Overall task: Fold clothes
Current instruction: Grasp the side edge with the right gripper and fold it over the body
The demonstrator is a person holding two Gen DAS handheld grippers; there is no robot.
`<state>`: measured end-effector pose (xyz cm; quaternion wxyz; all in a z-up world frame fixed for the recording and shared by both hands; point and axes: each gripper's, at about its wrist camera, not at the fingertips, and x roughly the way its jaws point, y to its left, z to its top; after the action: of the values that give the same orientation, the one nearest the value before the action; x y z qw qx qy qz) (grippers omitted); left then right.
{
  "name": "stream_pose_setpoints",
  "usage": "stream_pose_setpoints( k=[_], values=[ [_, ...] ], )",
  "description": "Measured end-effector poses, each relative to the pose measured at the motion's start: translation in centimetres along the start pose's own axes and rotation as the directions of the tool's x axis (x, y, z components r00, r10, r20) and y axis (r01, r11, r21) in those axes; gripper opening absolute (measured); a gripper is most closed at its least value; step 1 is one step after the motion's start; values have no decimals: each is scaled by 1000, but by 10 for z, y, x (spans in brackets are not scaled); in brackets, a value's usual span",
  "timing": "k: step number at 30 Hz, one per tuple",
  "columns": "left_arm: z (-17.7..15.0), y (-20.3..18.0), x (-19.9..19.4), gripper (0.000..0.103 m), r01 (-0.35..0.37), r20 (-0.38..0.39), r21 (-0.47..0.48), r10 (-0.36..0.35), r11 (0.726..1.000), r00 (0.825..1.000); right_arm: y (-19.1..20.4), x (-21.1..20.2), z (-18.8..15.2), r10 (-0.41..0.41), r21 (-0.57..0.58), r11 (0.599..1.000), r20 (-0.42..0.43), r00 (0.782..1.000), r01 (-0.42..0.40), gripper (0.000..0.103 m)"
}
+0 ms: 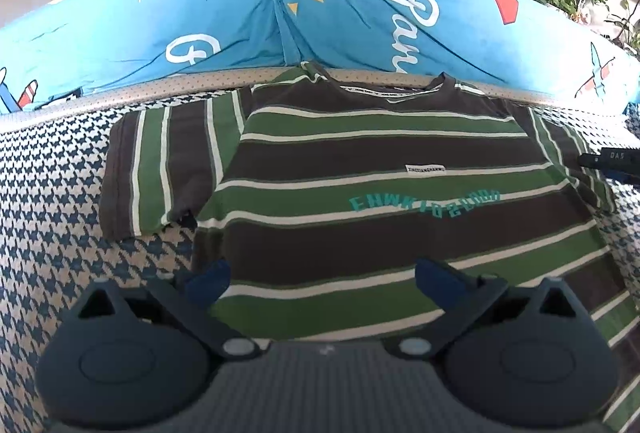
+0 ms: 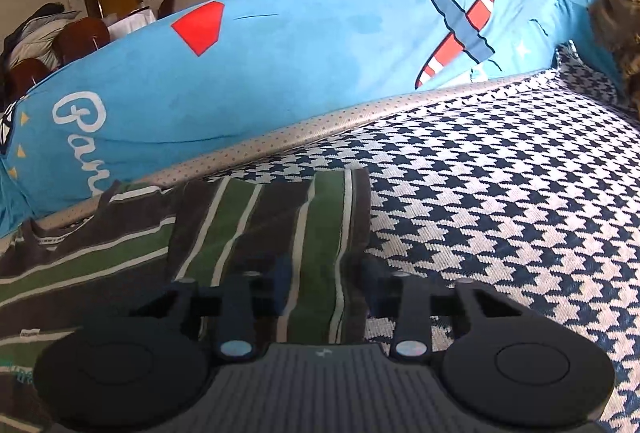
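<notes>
The right hand-held gripper pinches the shirt sleeve, the left hand-held gripper gapes above the hem; a shallow pinch could slip.

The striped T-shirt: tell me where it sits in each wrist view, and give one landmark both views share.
Left wrist view: the striped T-shirt fills the centre, spread flat, collar toward the far side.
Right wrist view: it lies lower left, one sleeve reaching to the centre.
Shared landmark: the blue cushion with white lettering, right behind the collar.
</notes>
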<state>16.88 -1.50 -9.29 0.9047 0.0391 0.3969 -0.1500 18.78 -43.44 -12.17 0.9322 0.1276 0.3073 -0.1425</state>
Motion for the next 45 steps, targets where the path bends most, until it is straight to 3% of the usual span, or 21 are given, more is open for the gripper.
stream_pose_setpoints(
  k=[2, 4, 17, 21, 33, 38, 43, 45],
  values=[
    [0, 0, 2, 103, -3, -9, 1, 3, 1000, 1000, -1, 0, 0, -6, -1, 1000, 2, 1000, 6, 17],
    [0, 0, 3, 103, 7, -11, -5, -8, 1000, 1000, -2, 1, 0, -6, 5, 1000, 1, 1000, 6, 13],
    [0, 8, 9, 103, 10, -25, -30, -10, 1000, 1000, 1, 2, 1, -9, -3, 1000, 1, 1000, 9, 16],
    [1, 10, 11, 103, 2, -29, -41, -3, 999, 1000, 3, 1, 2, -17, -3, 1000, 3, 1000, 17, 10],
    [1, 11, 10, 103, 6, -24, -47, -7, 999, 1000, 34, -20, 19, 105, 21, 994, 80, 991, -107, 9],
    [1, 13, 10, 103, 1, -18, -55, -2, 999, 1000, 72, -34, 20, 238, -33, 971, 106, 966, -236, 9],
    [1, 13, 10, 103, -4, -17, -58, 3, 998, 1000, 125, -40, 0, 438, -150, 891, 36, 898, -428, 9],
    [0, 13, 10, 103, 0, -16, -56, -1, 998, 1000, 143, -40, -10, 474, -201, 861, -14, 880, -467, 9]
  ],
)
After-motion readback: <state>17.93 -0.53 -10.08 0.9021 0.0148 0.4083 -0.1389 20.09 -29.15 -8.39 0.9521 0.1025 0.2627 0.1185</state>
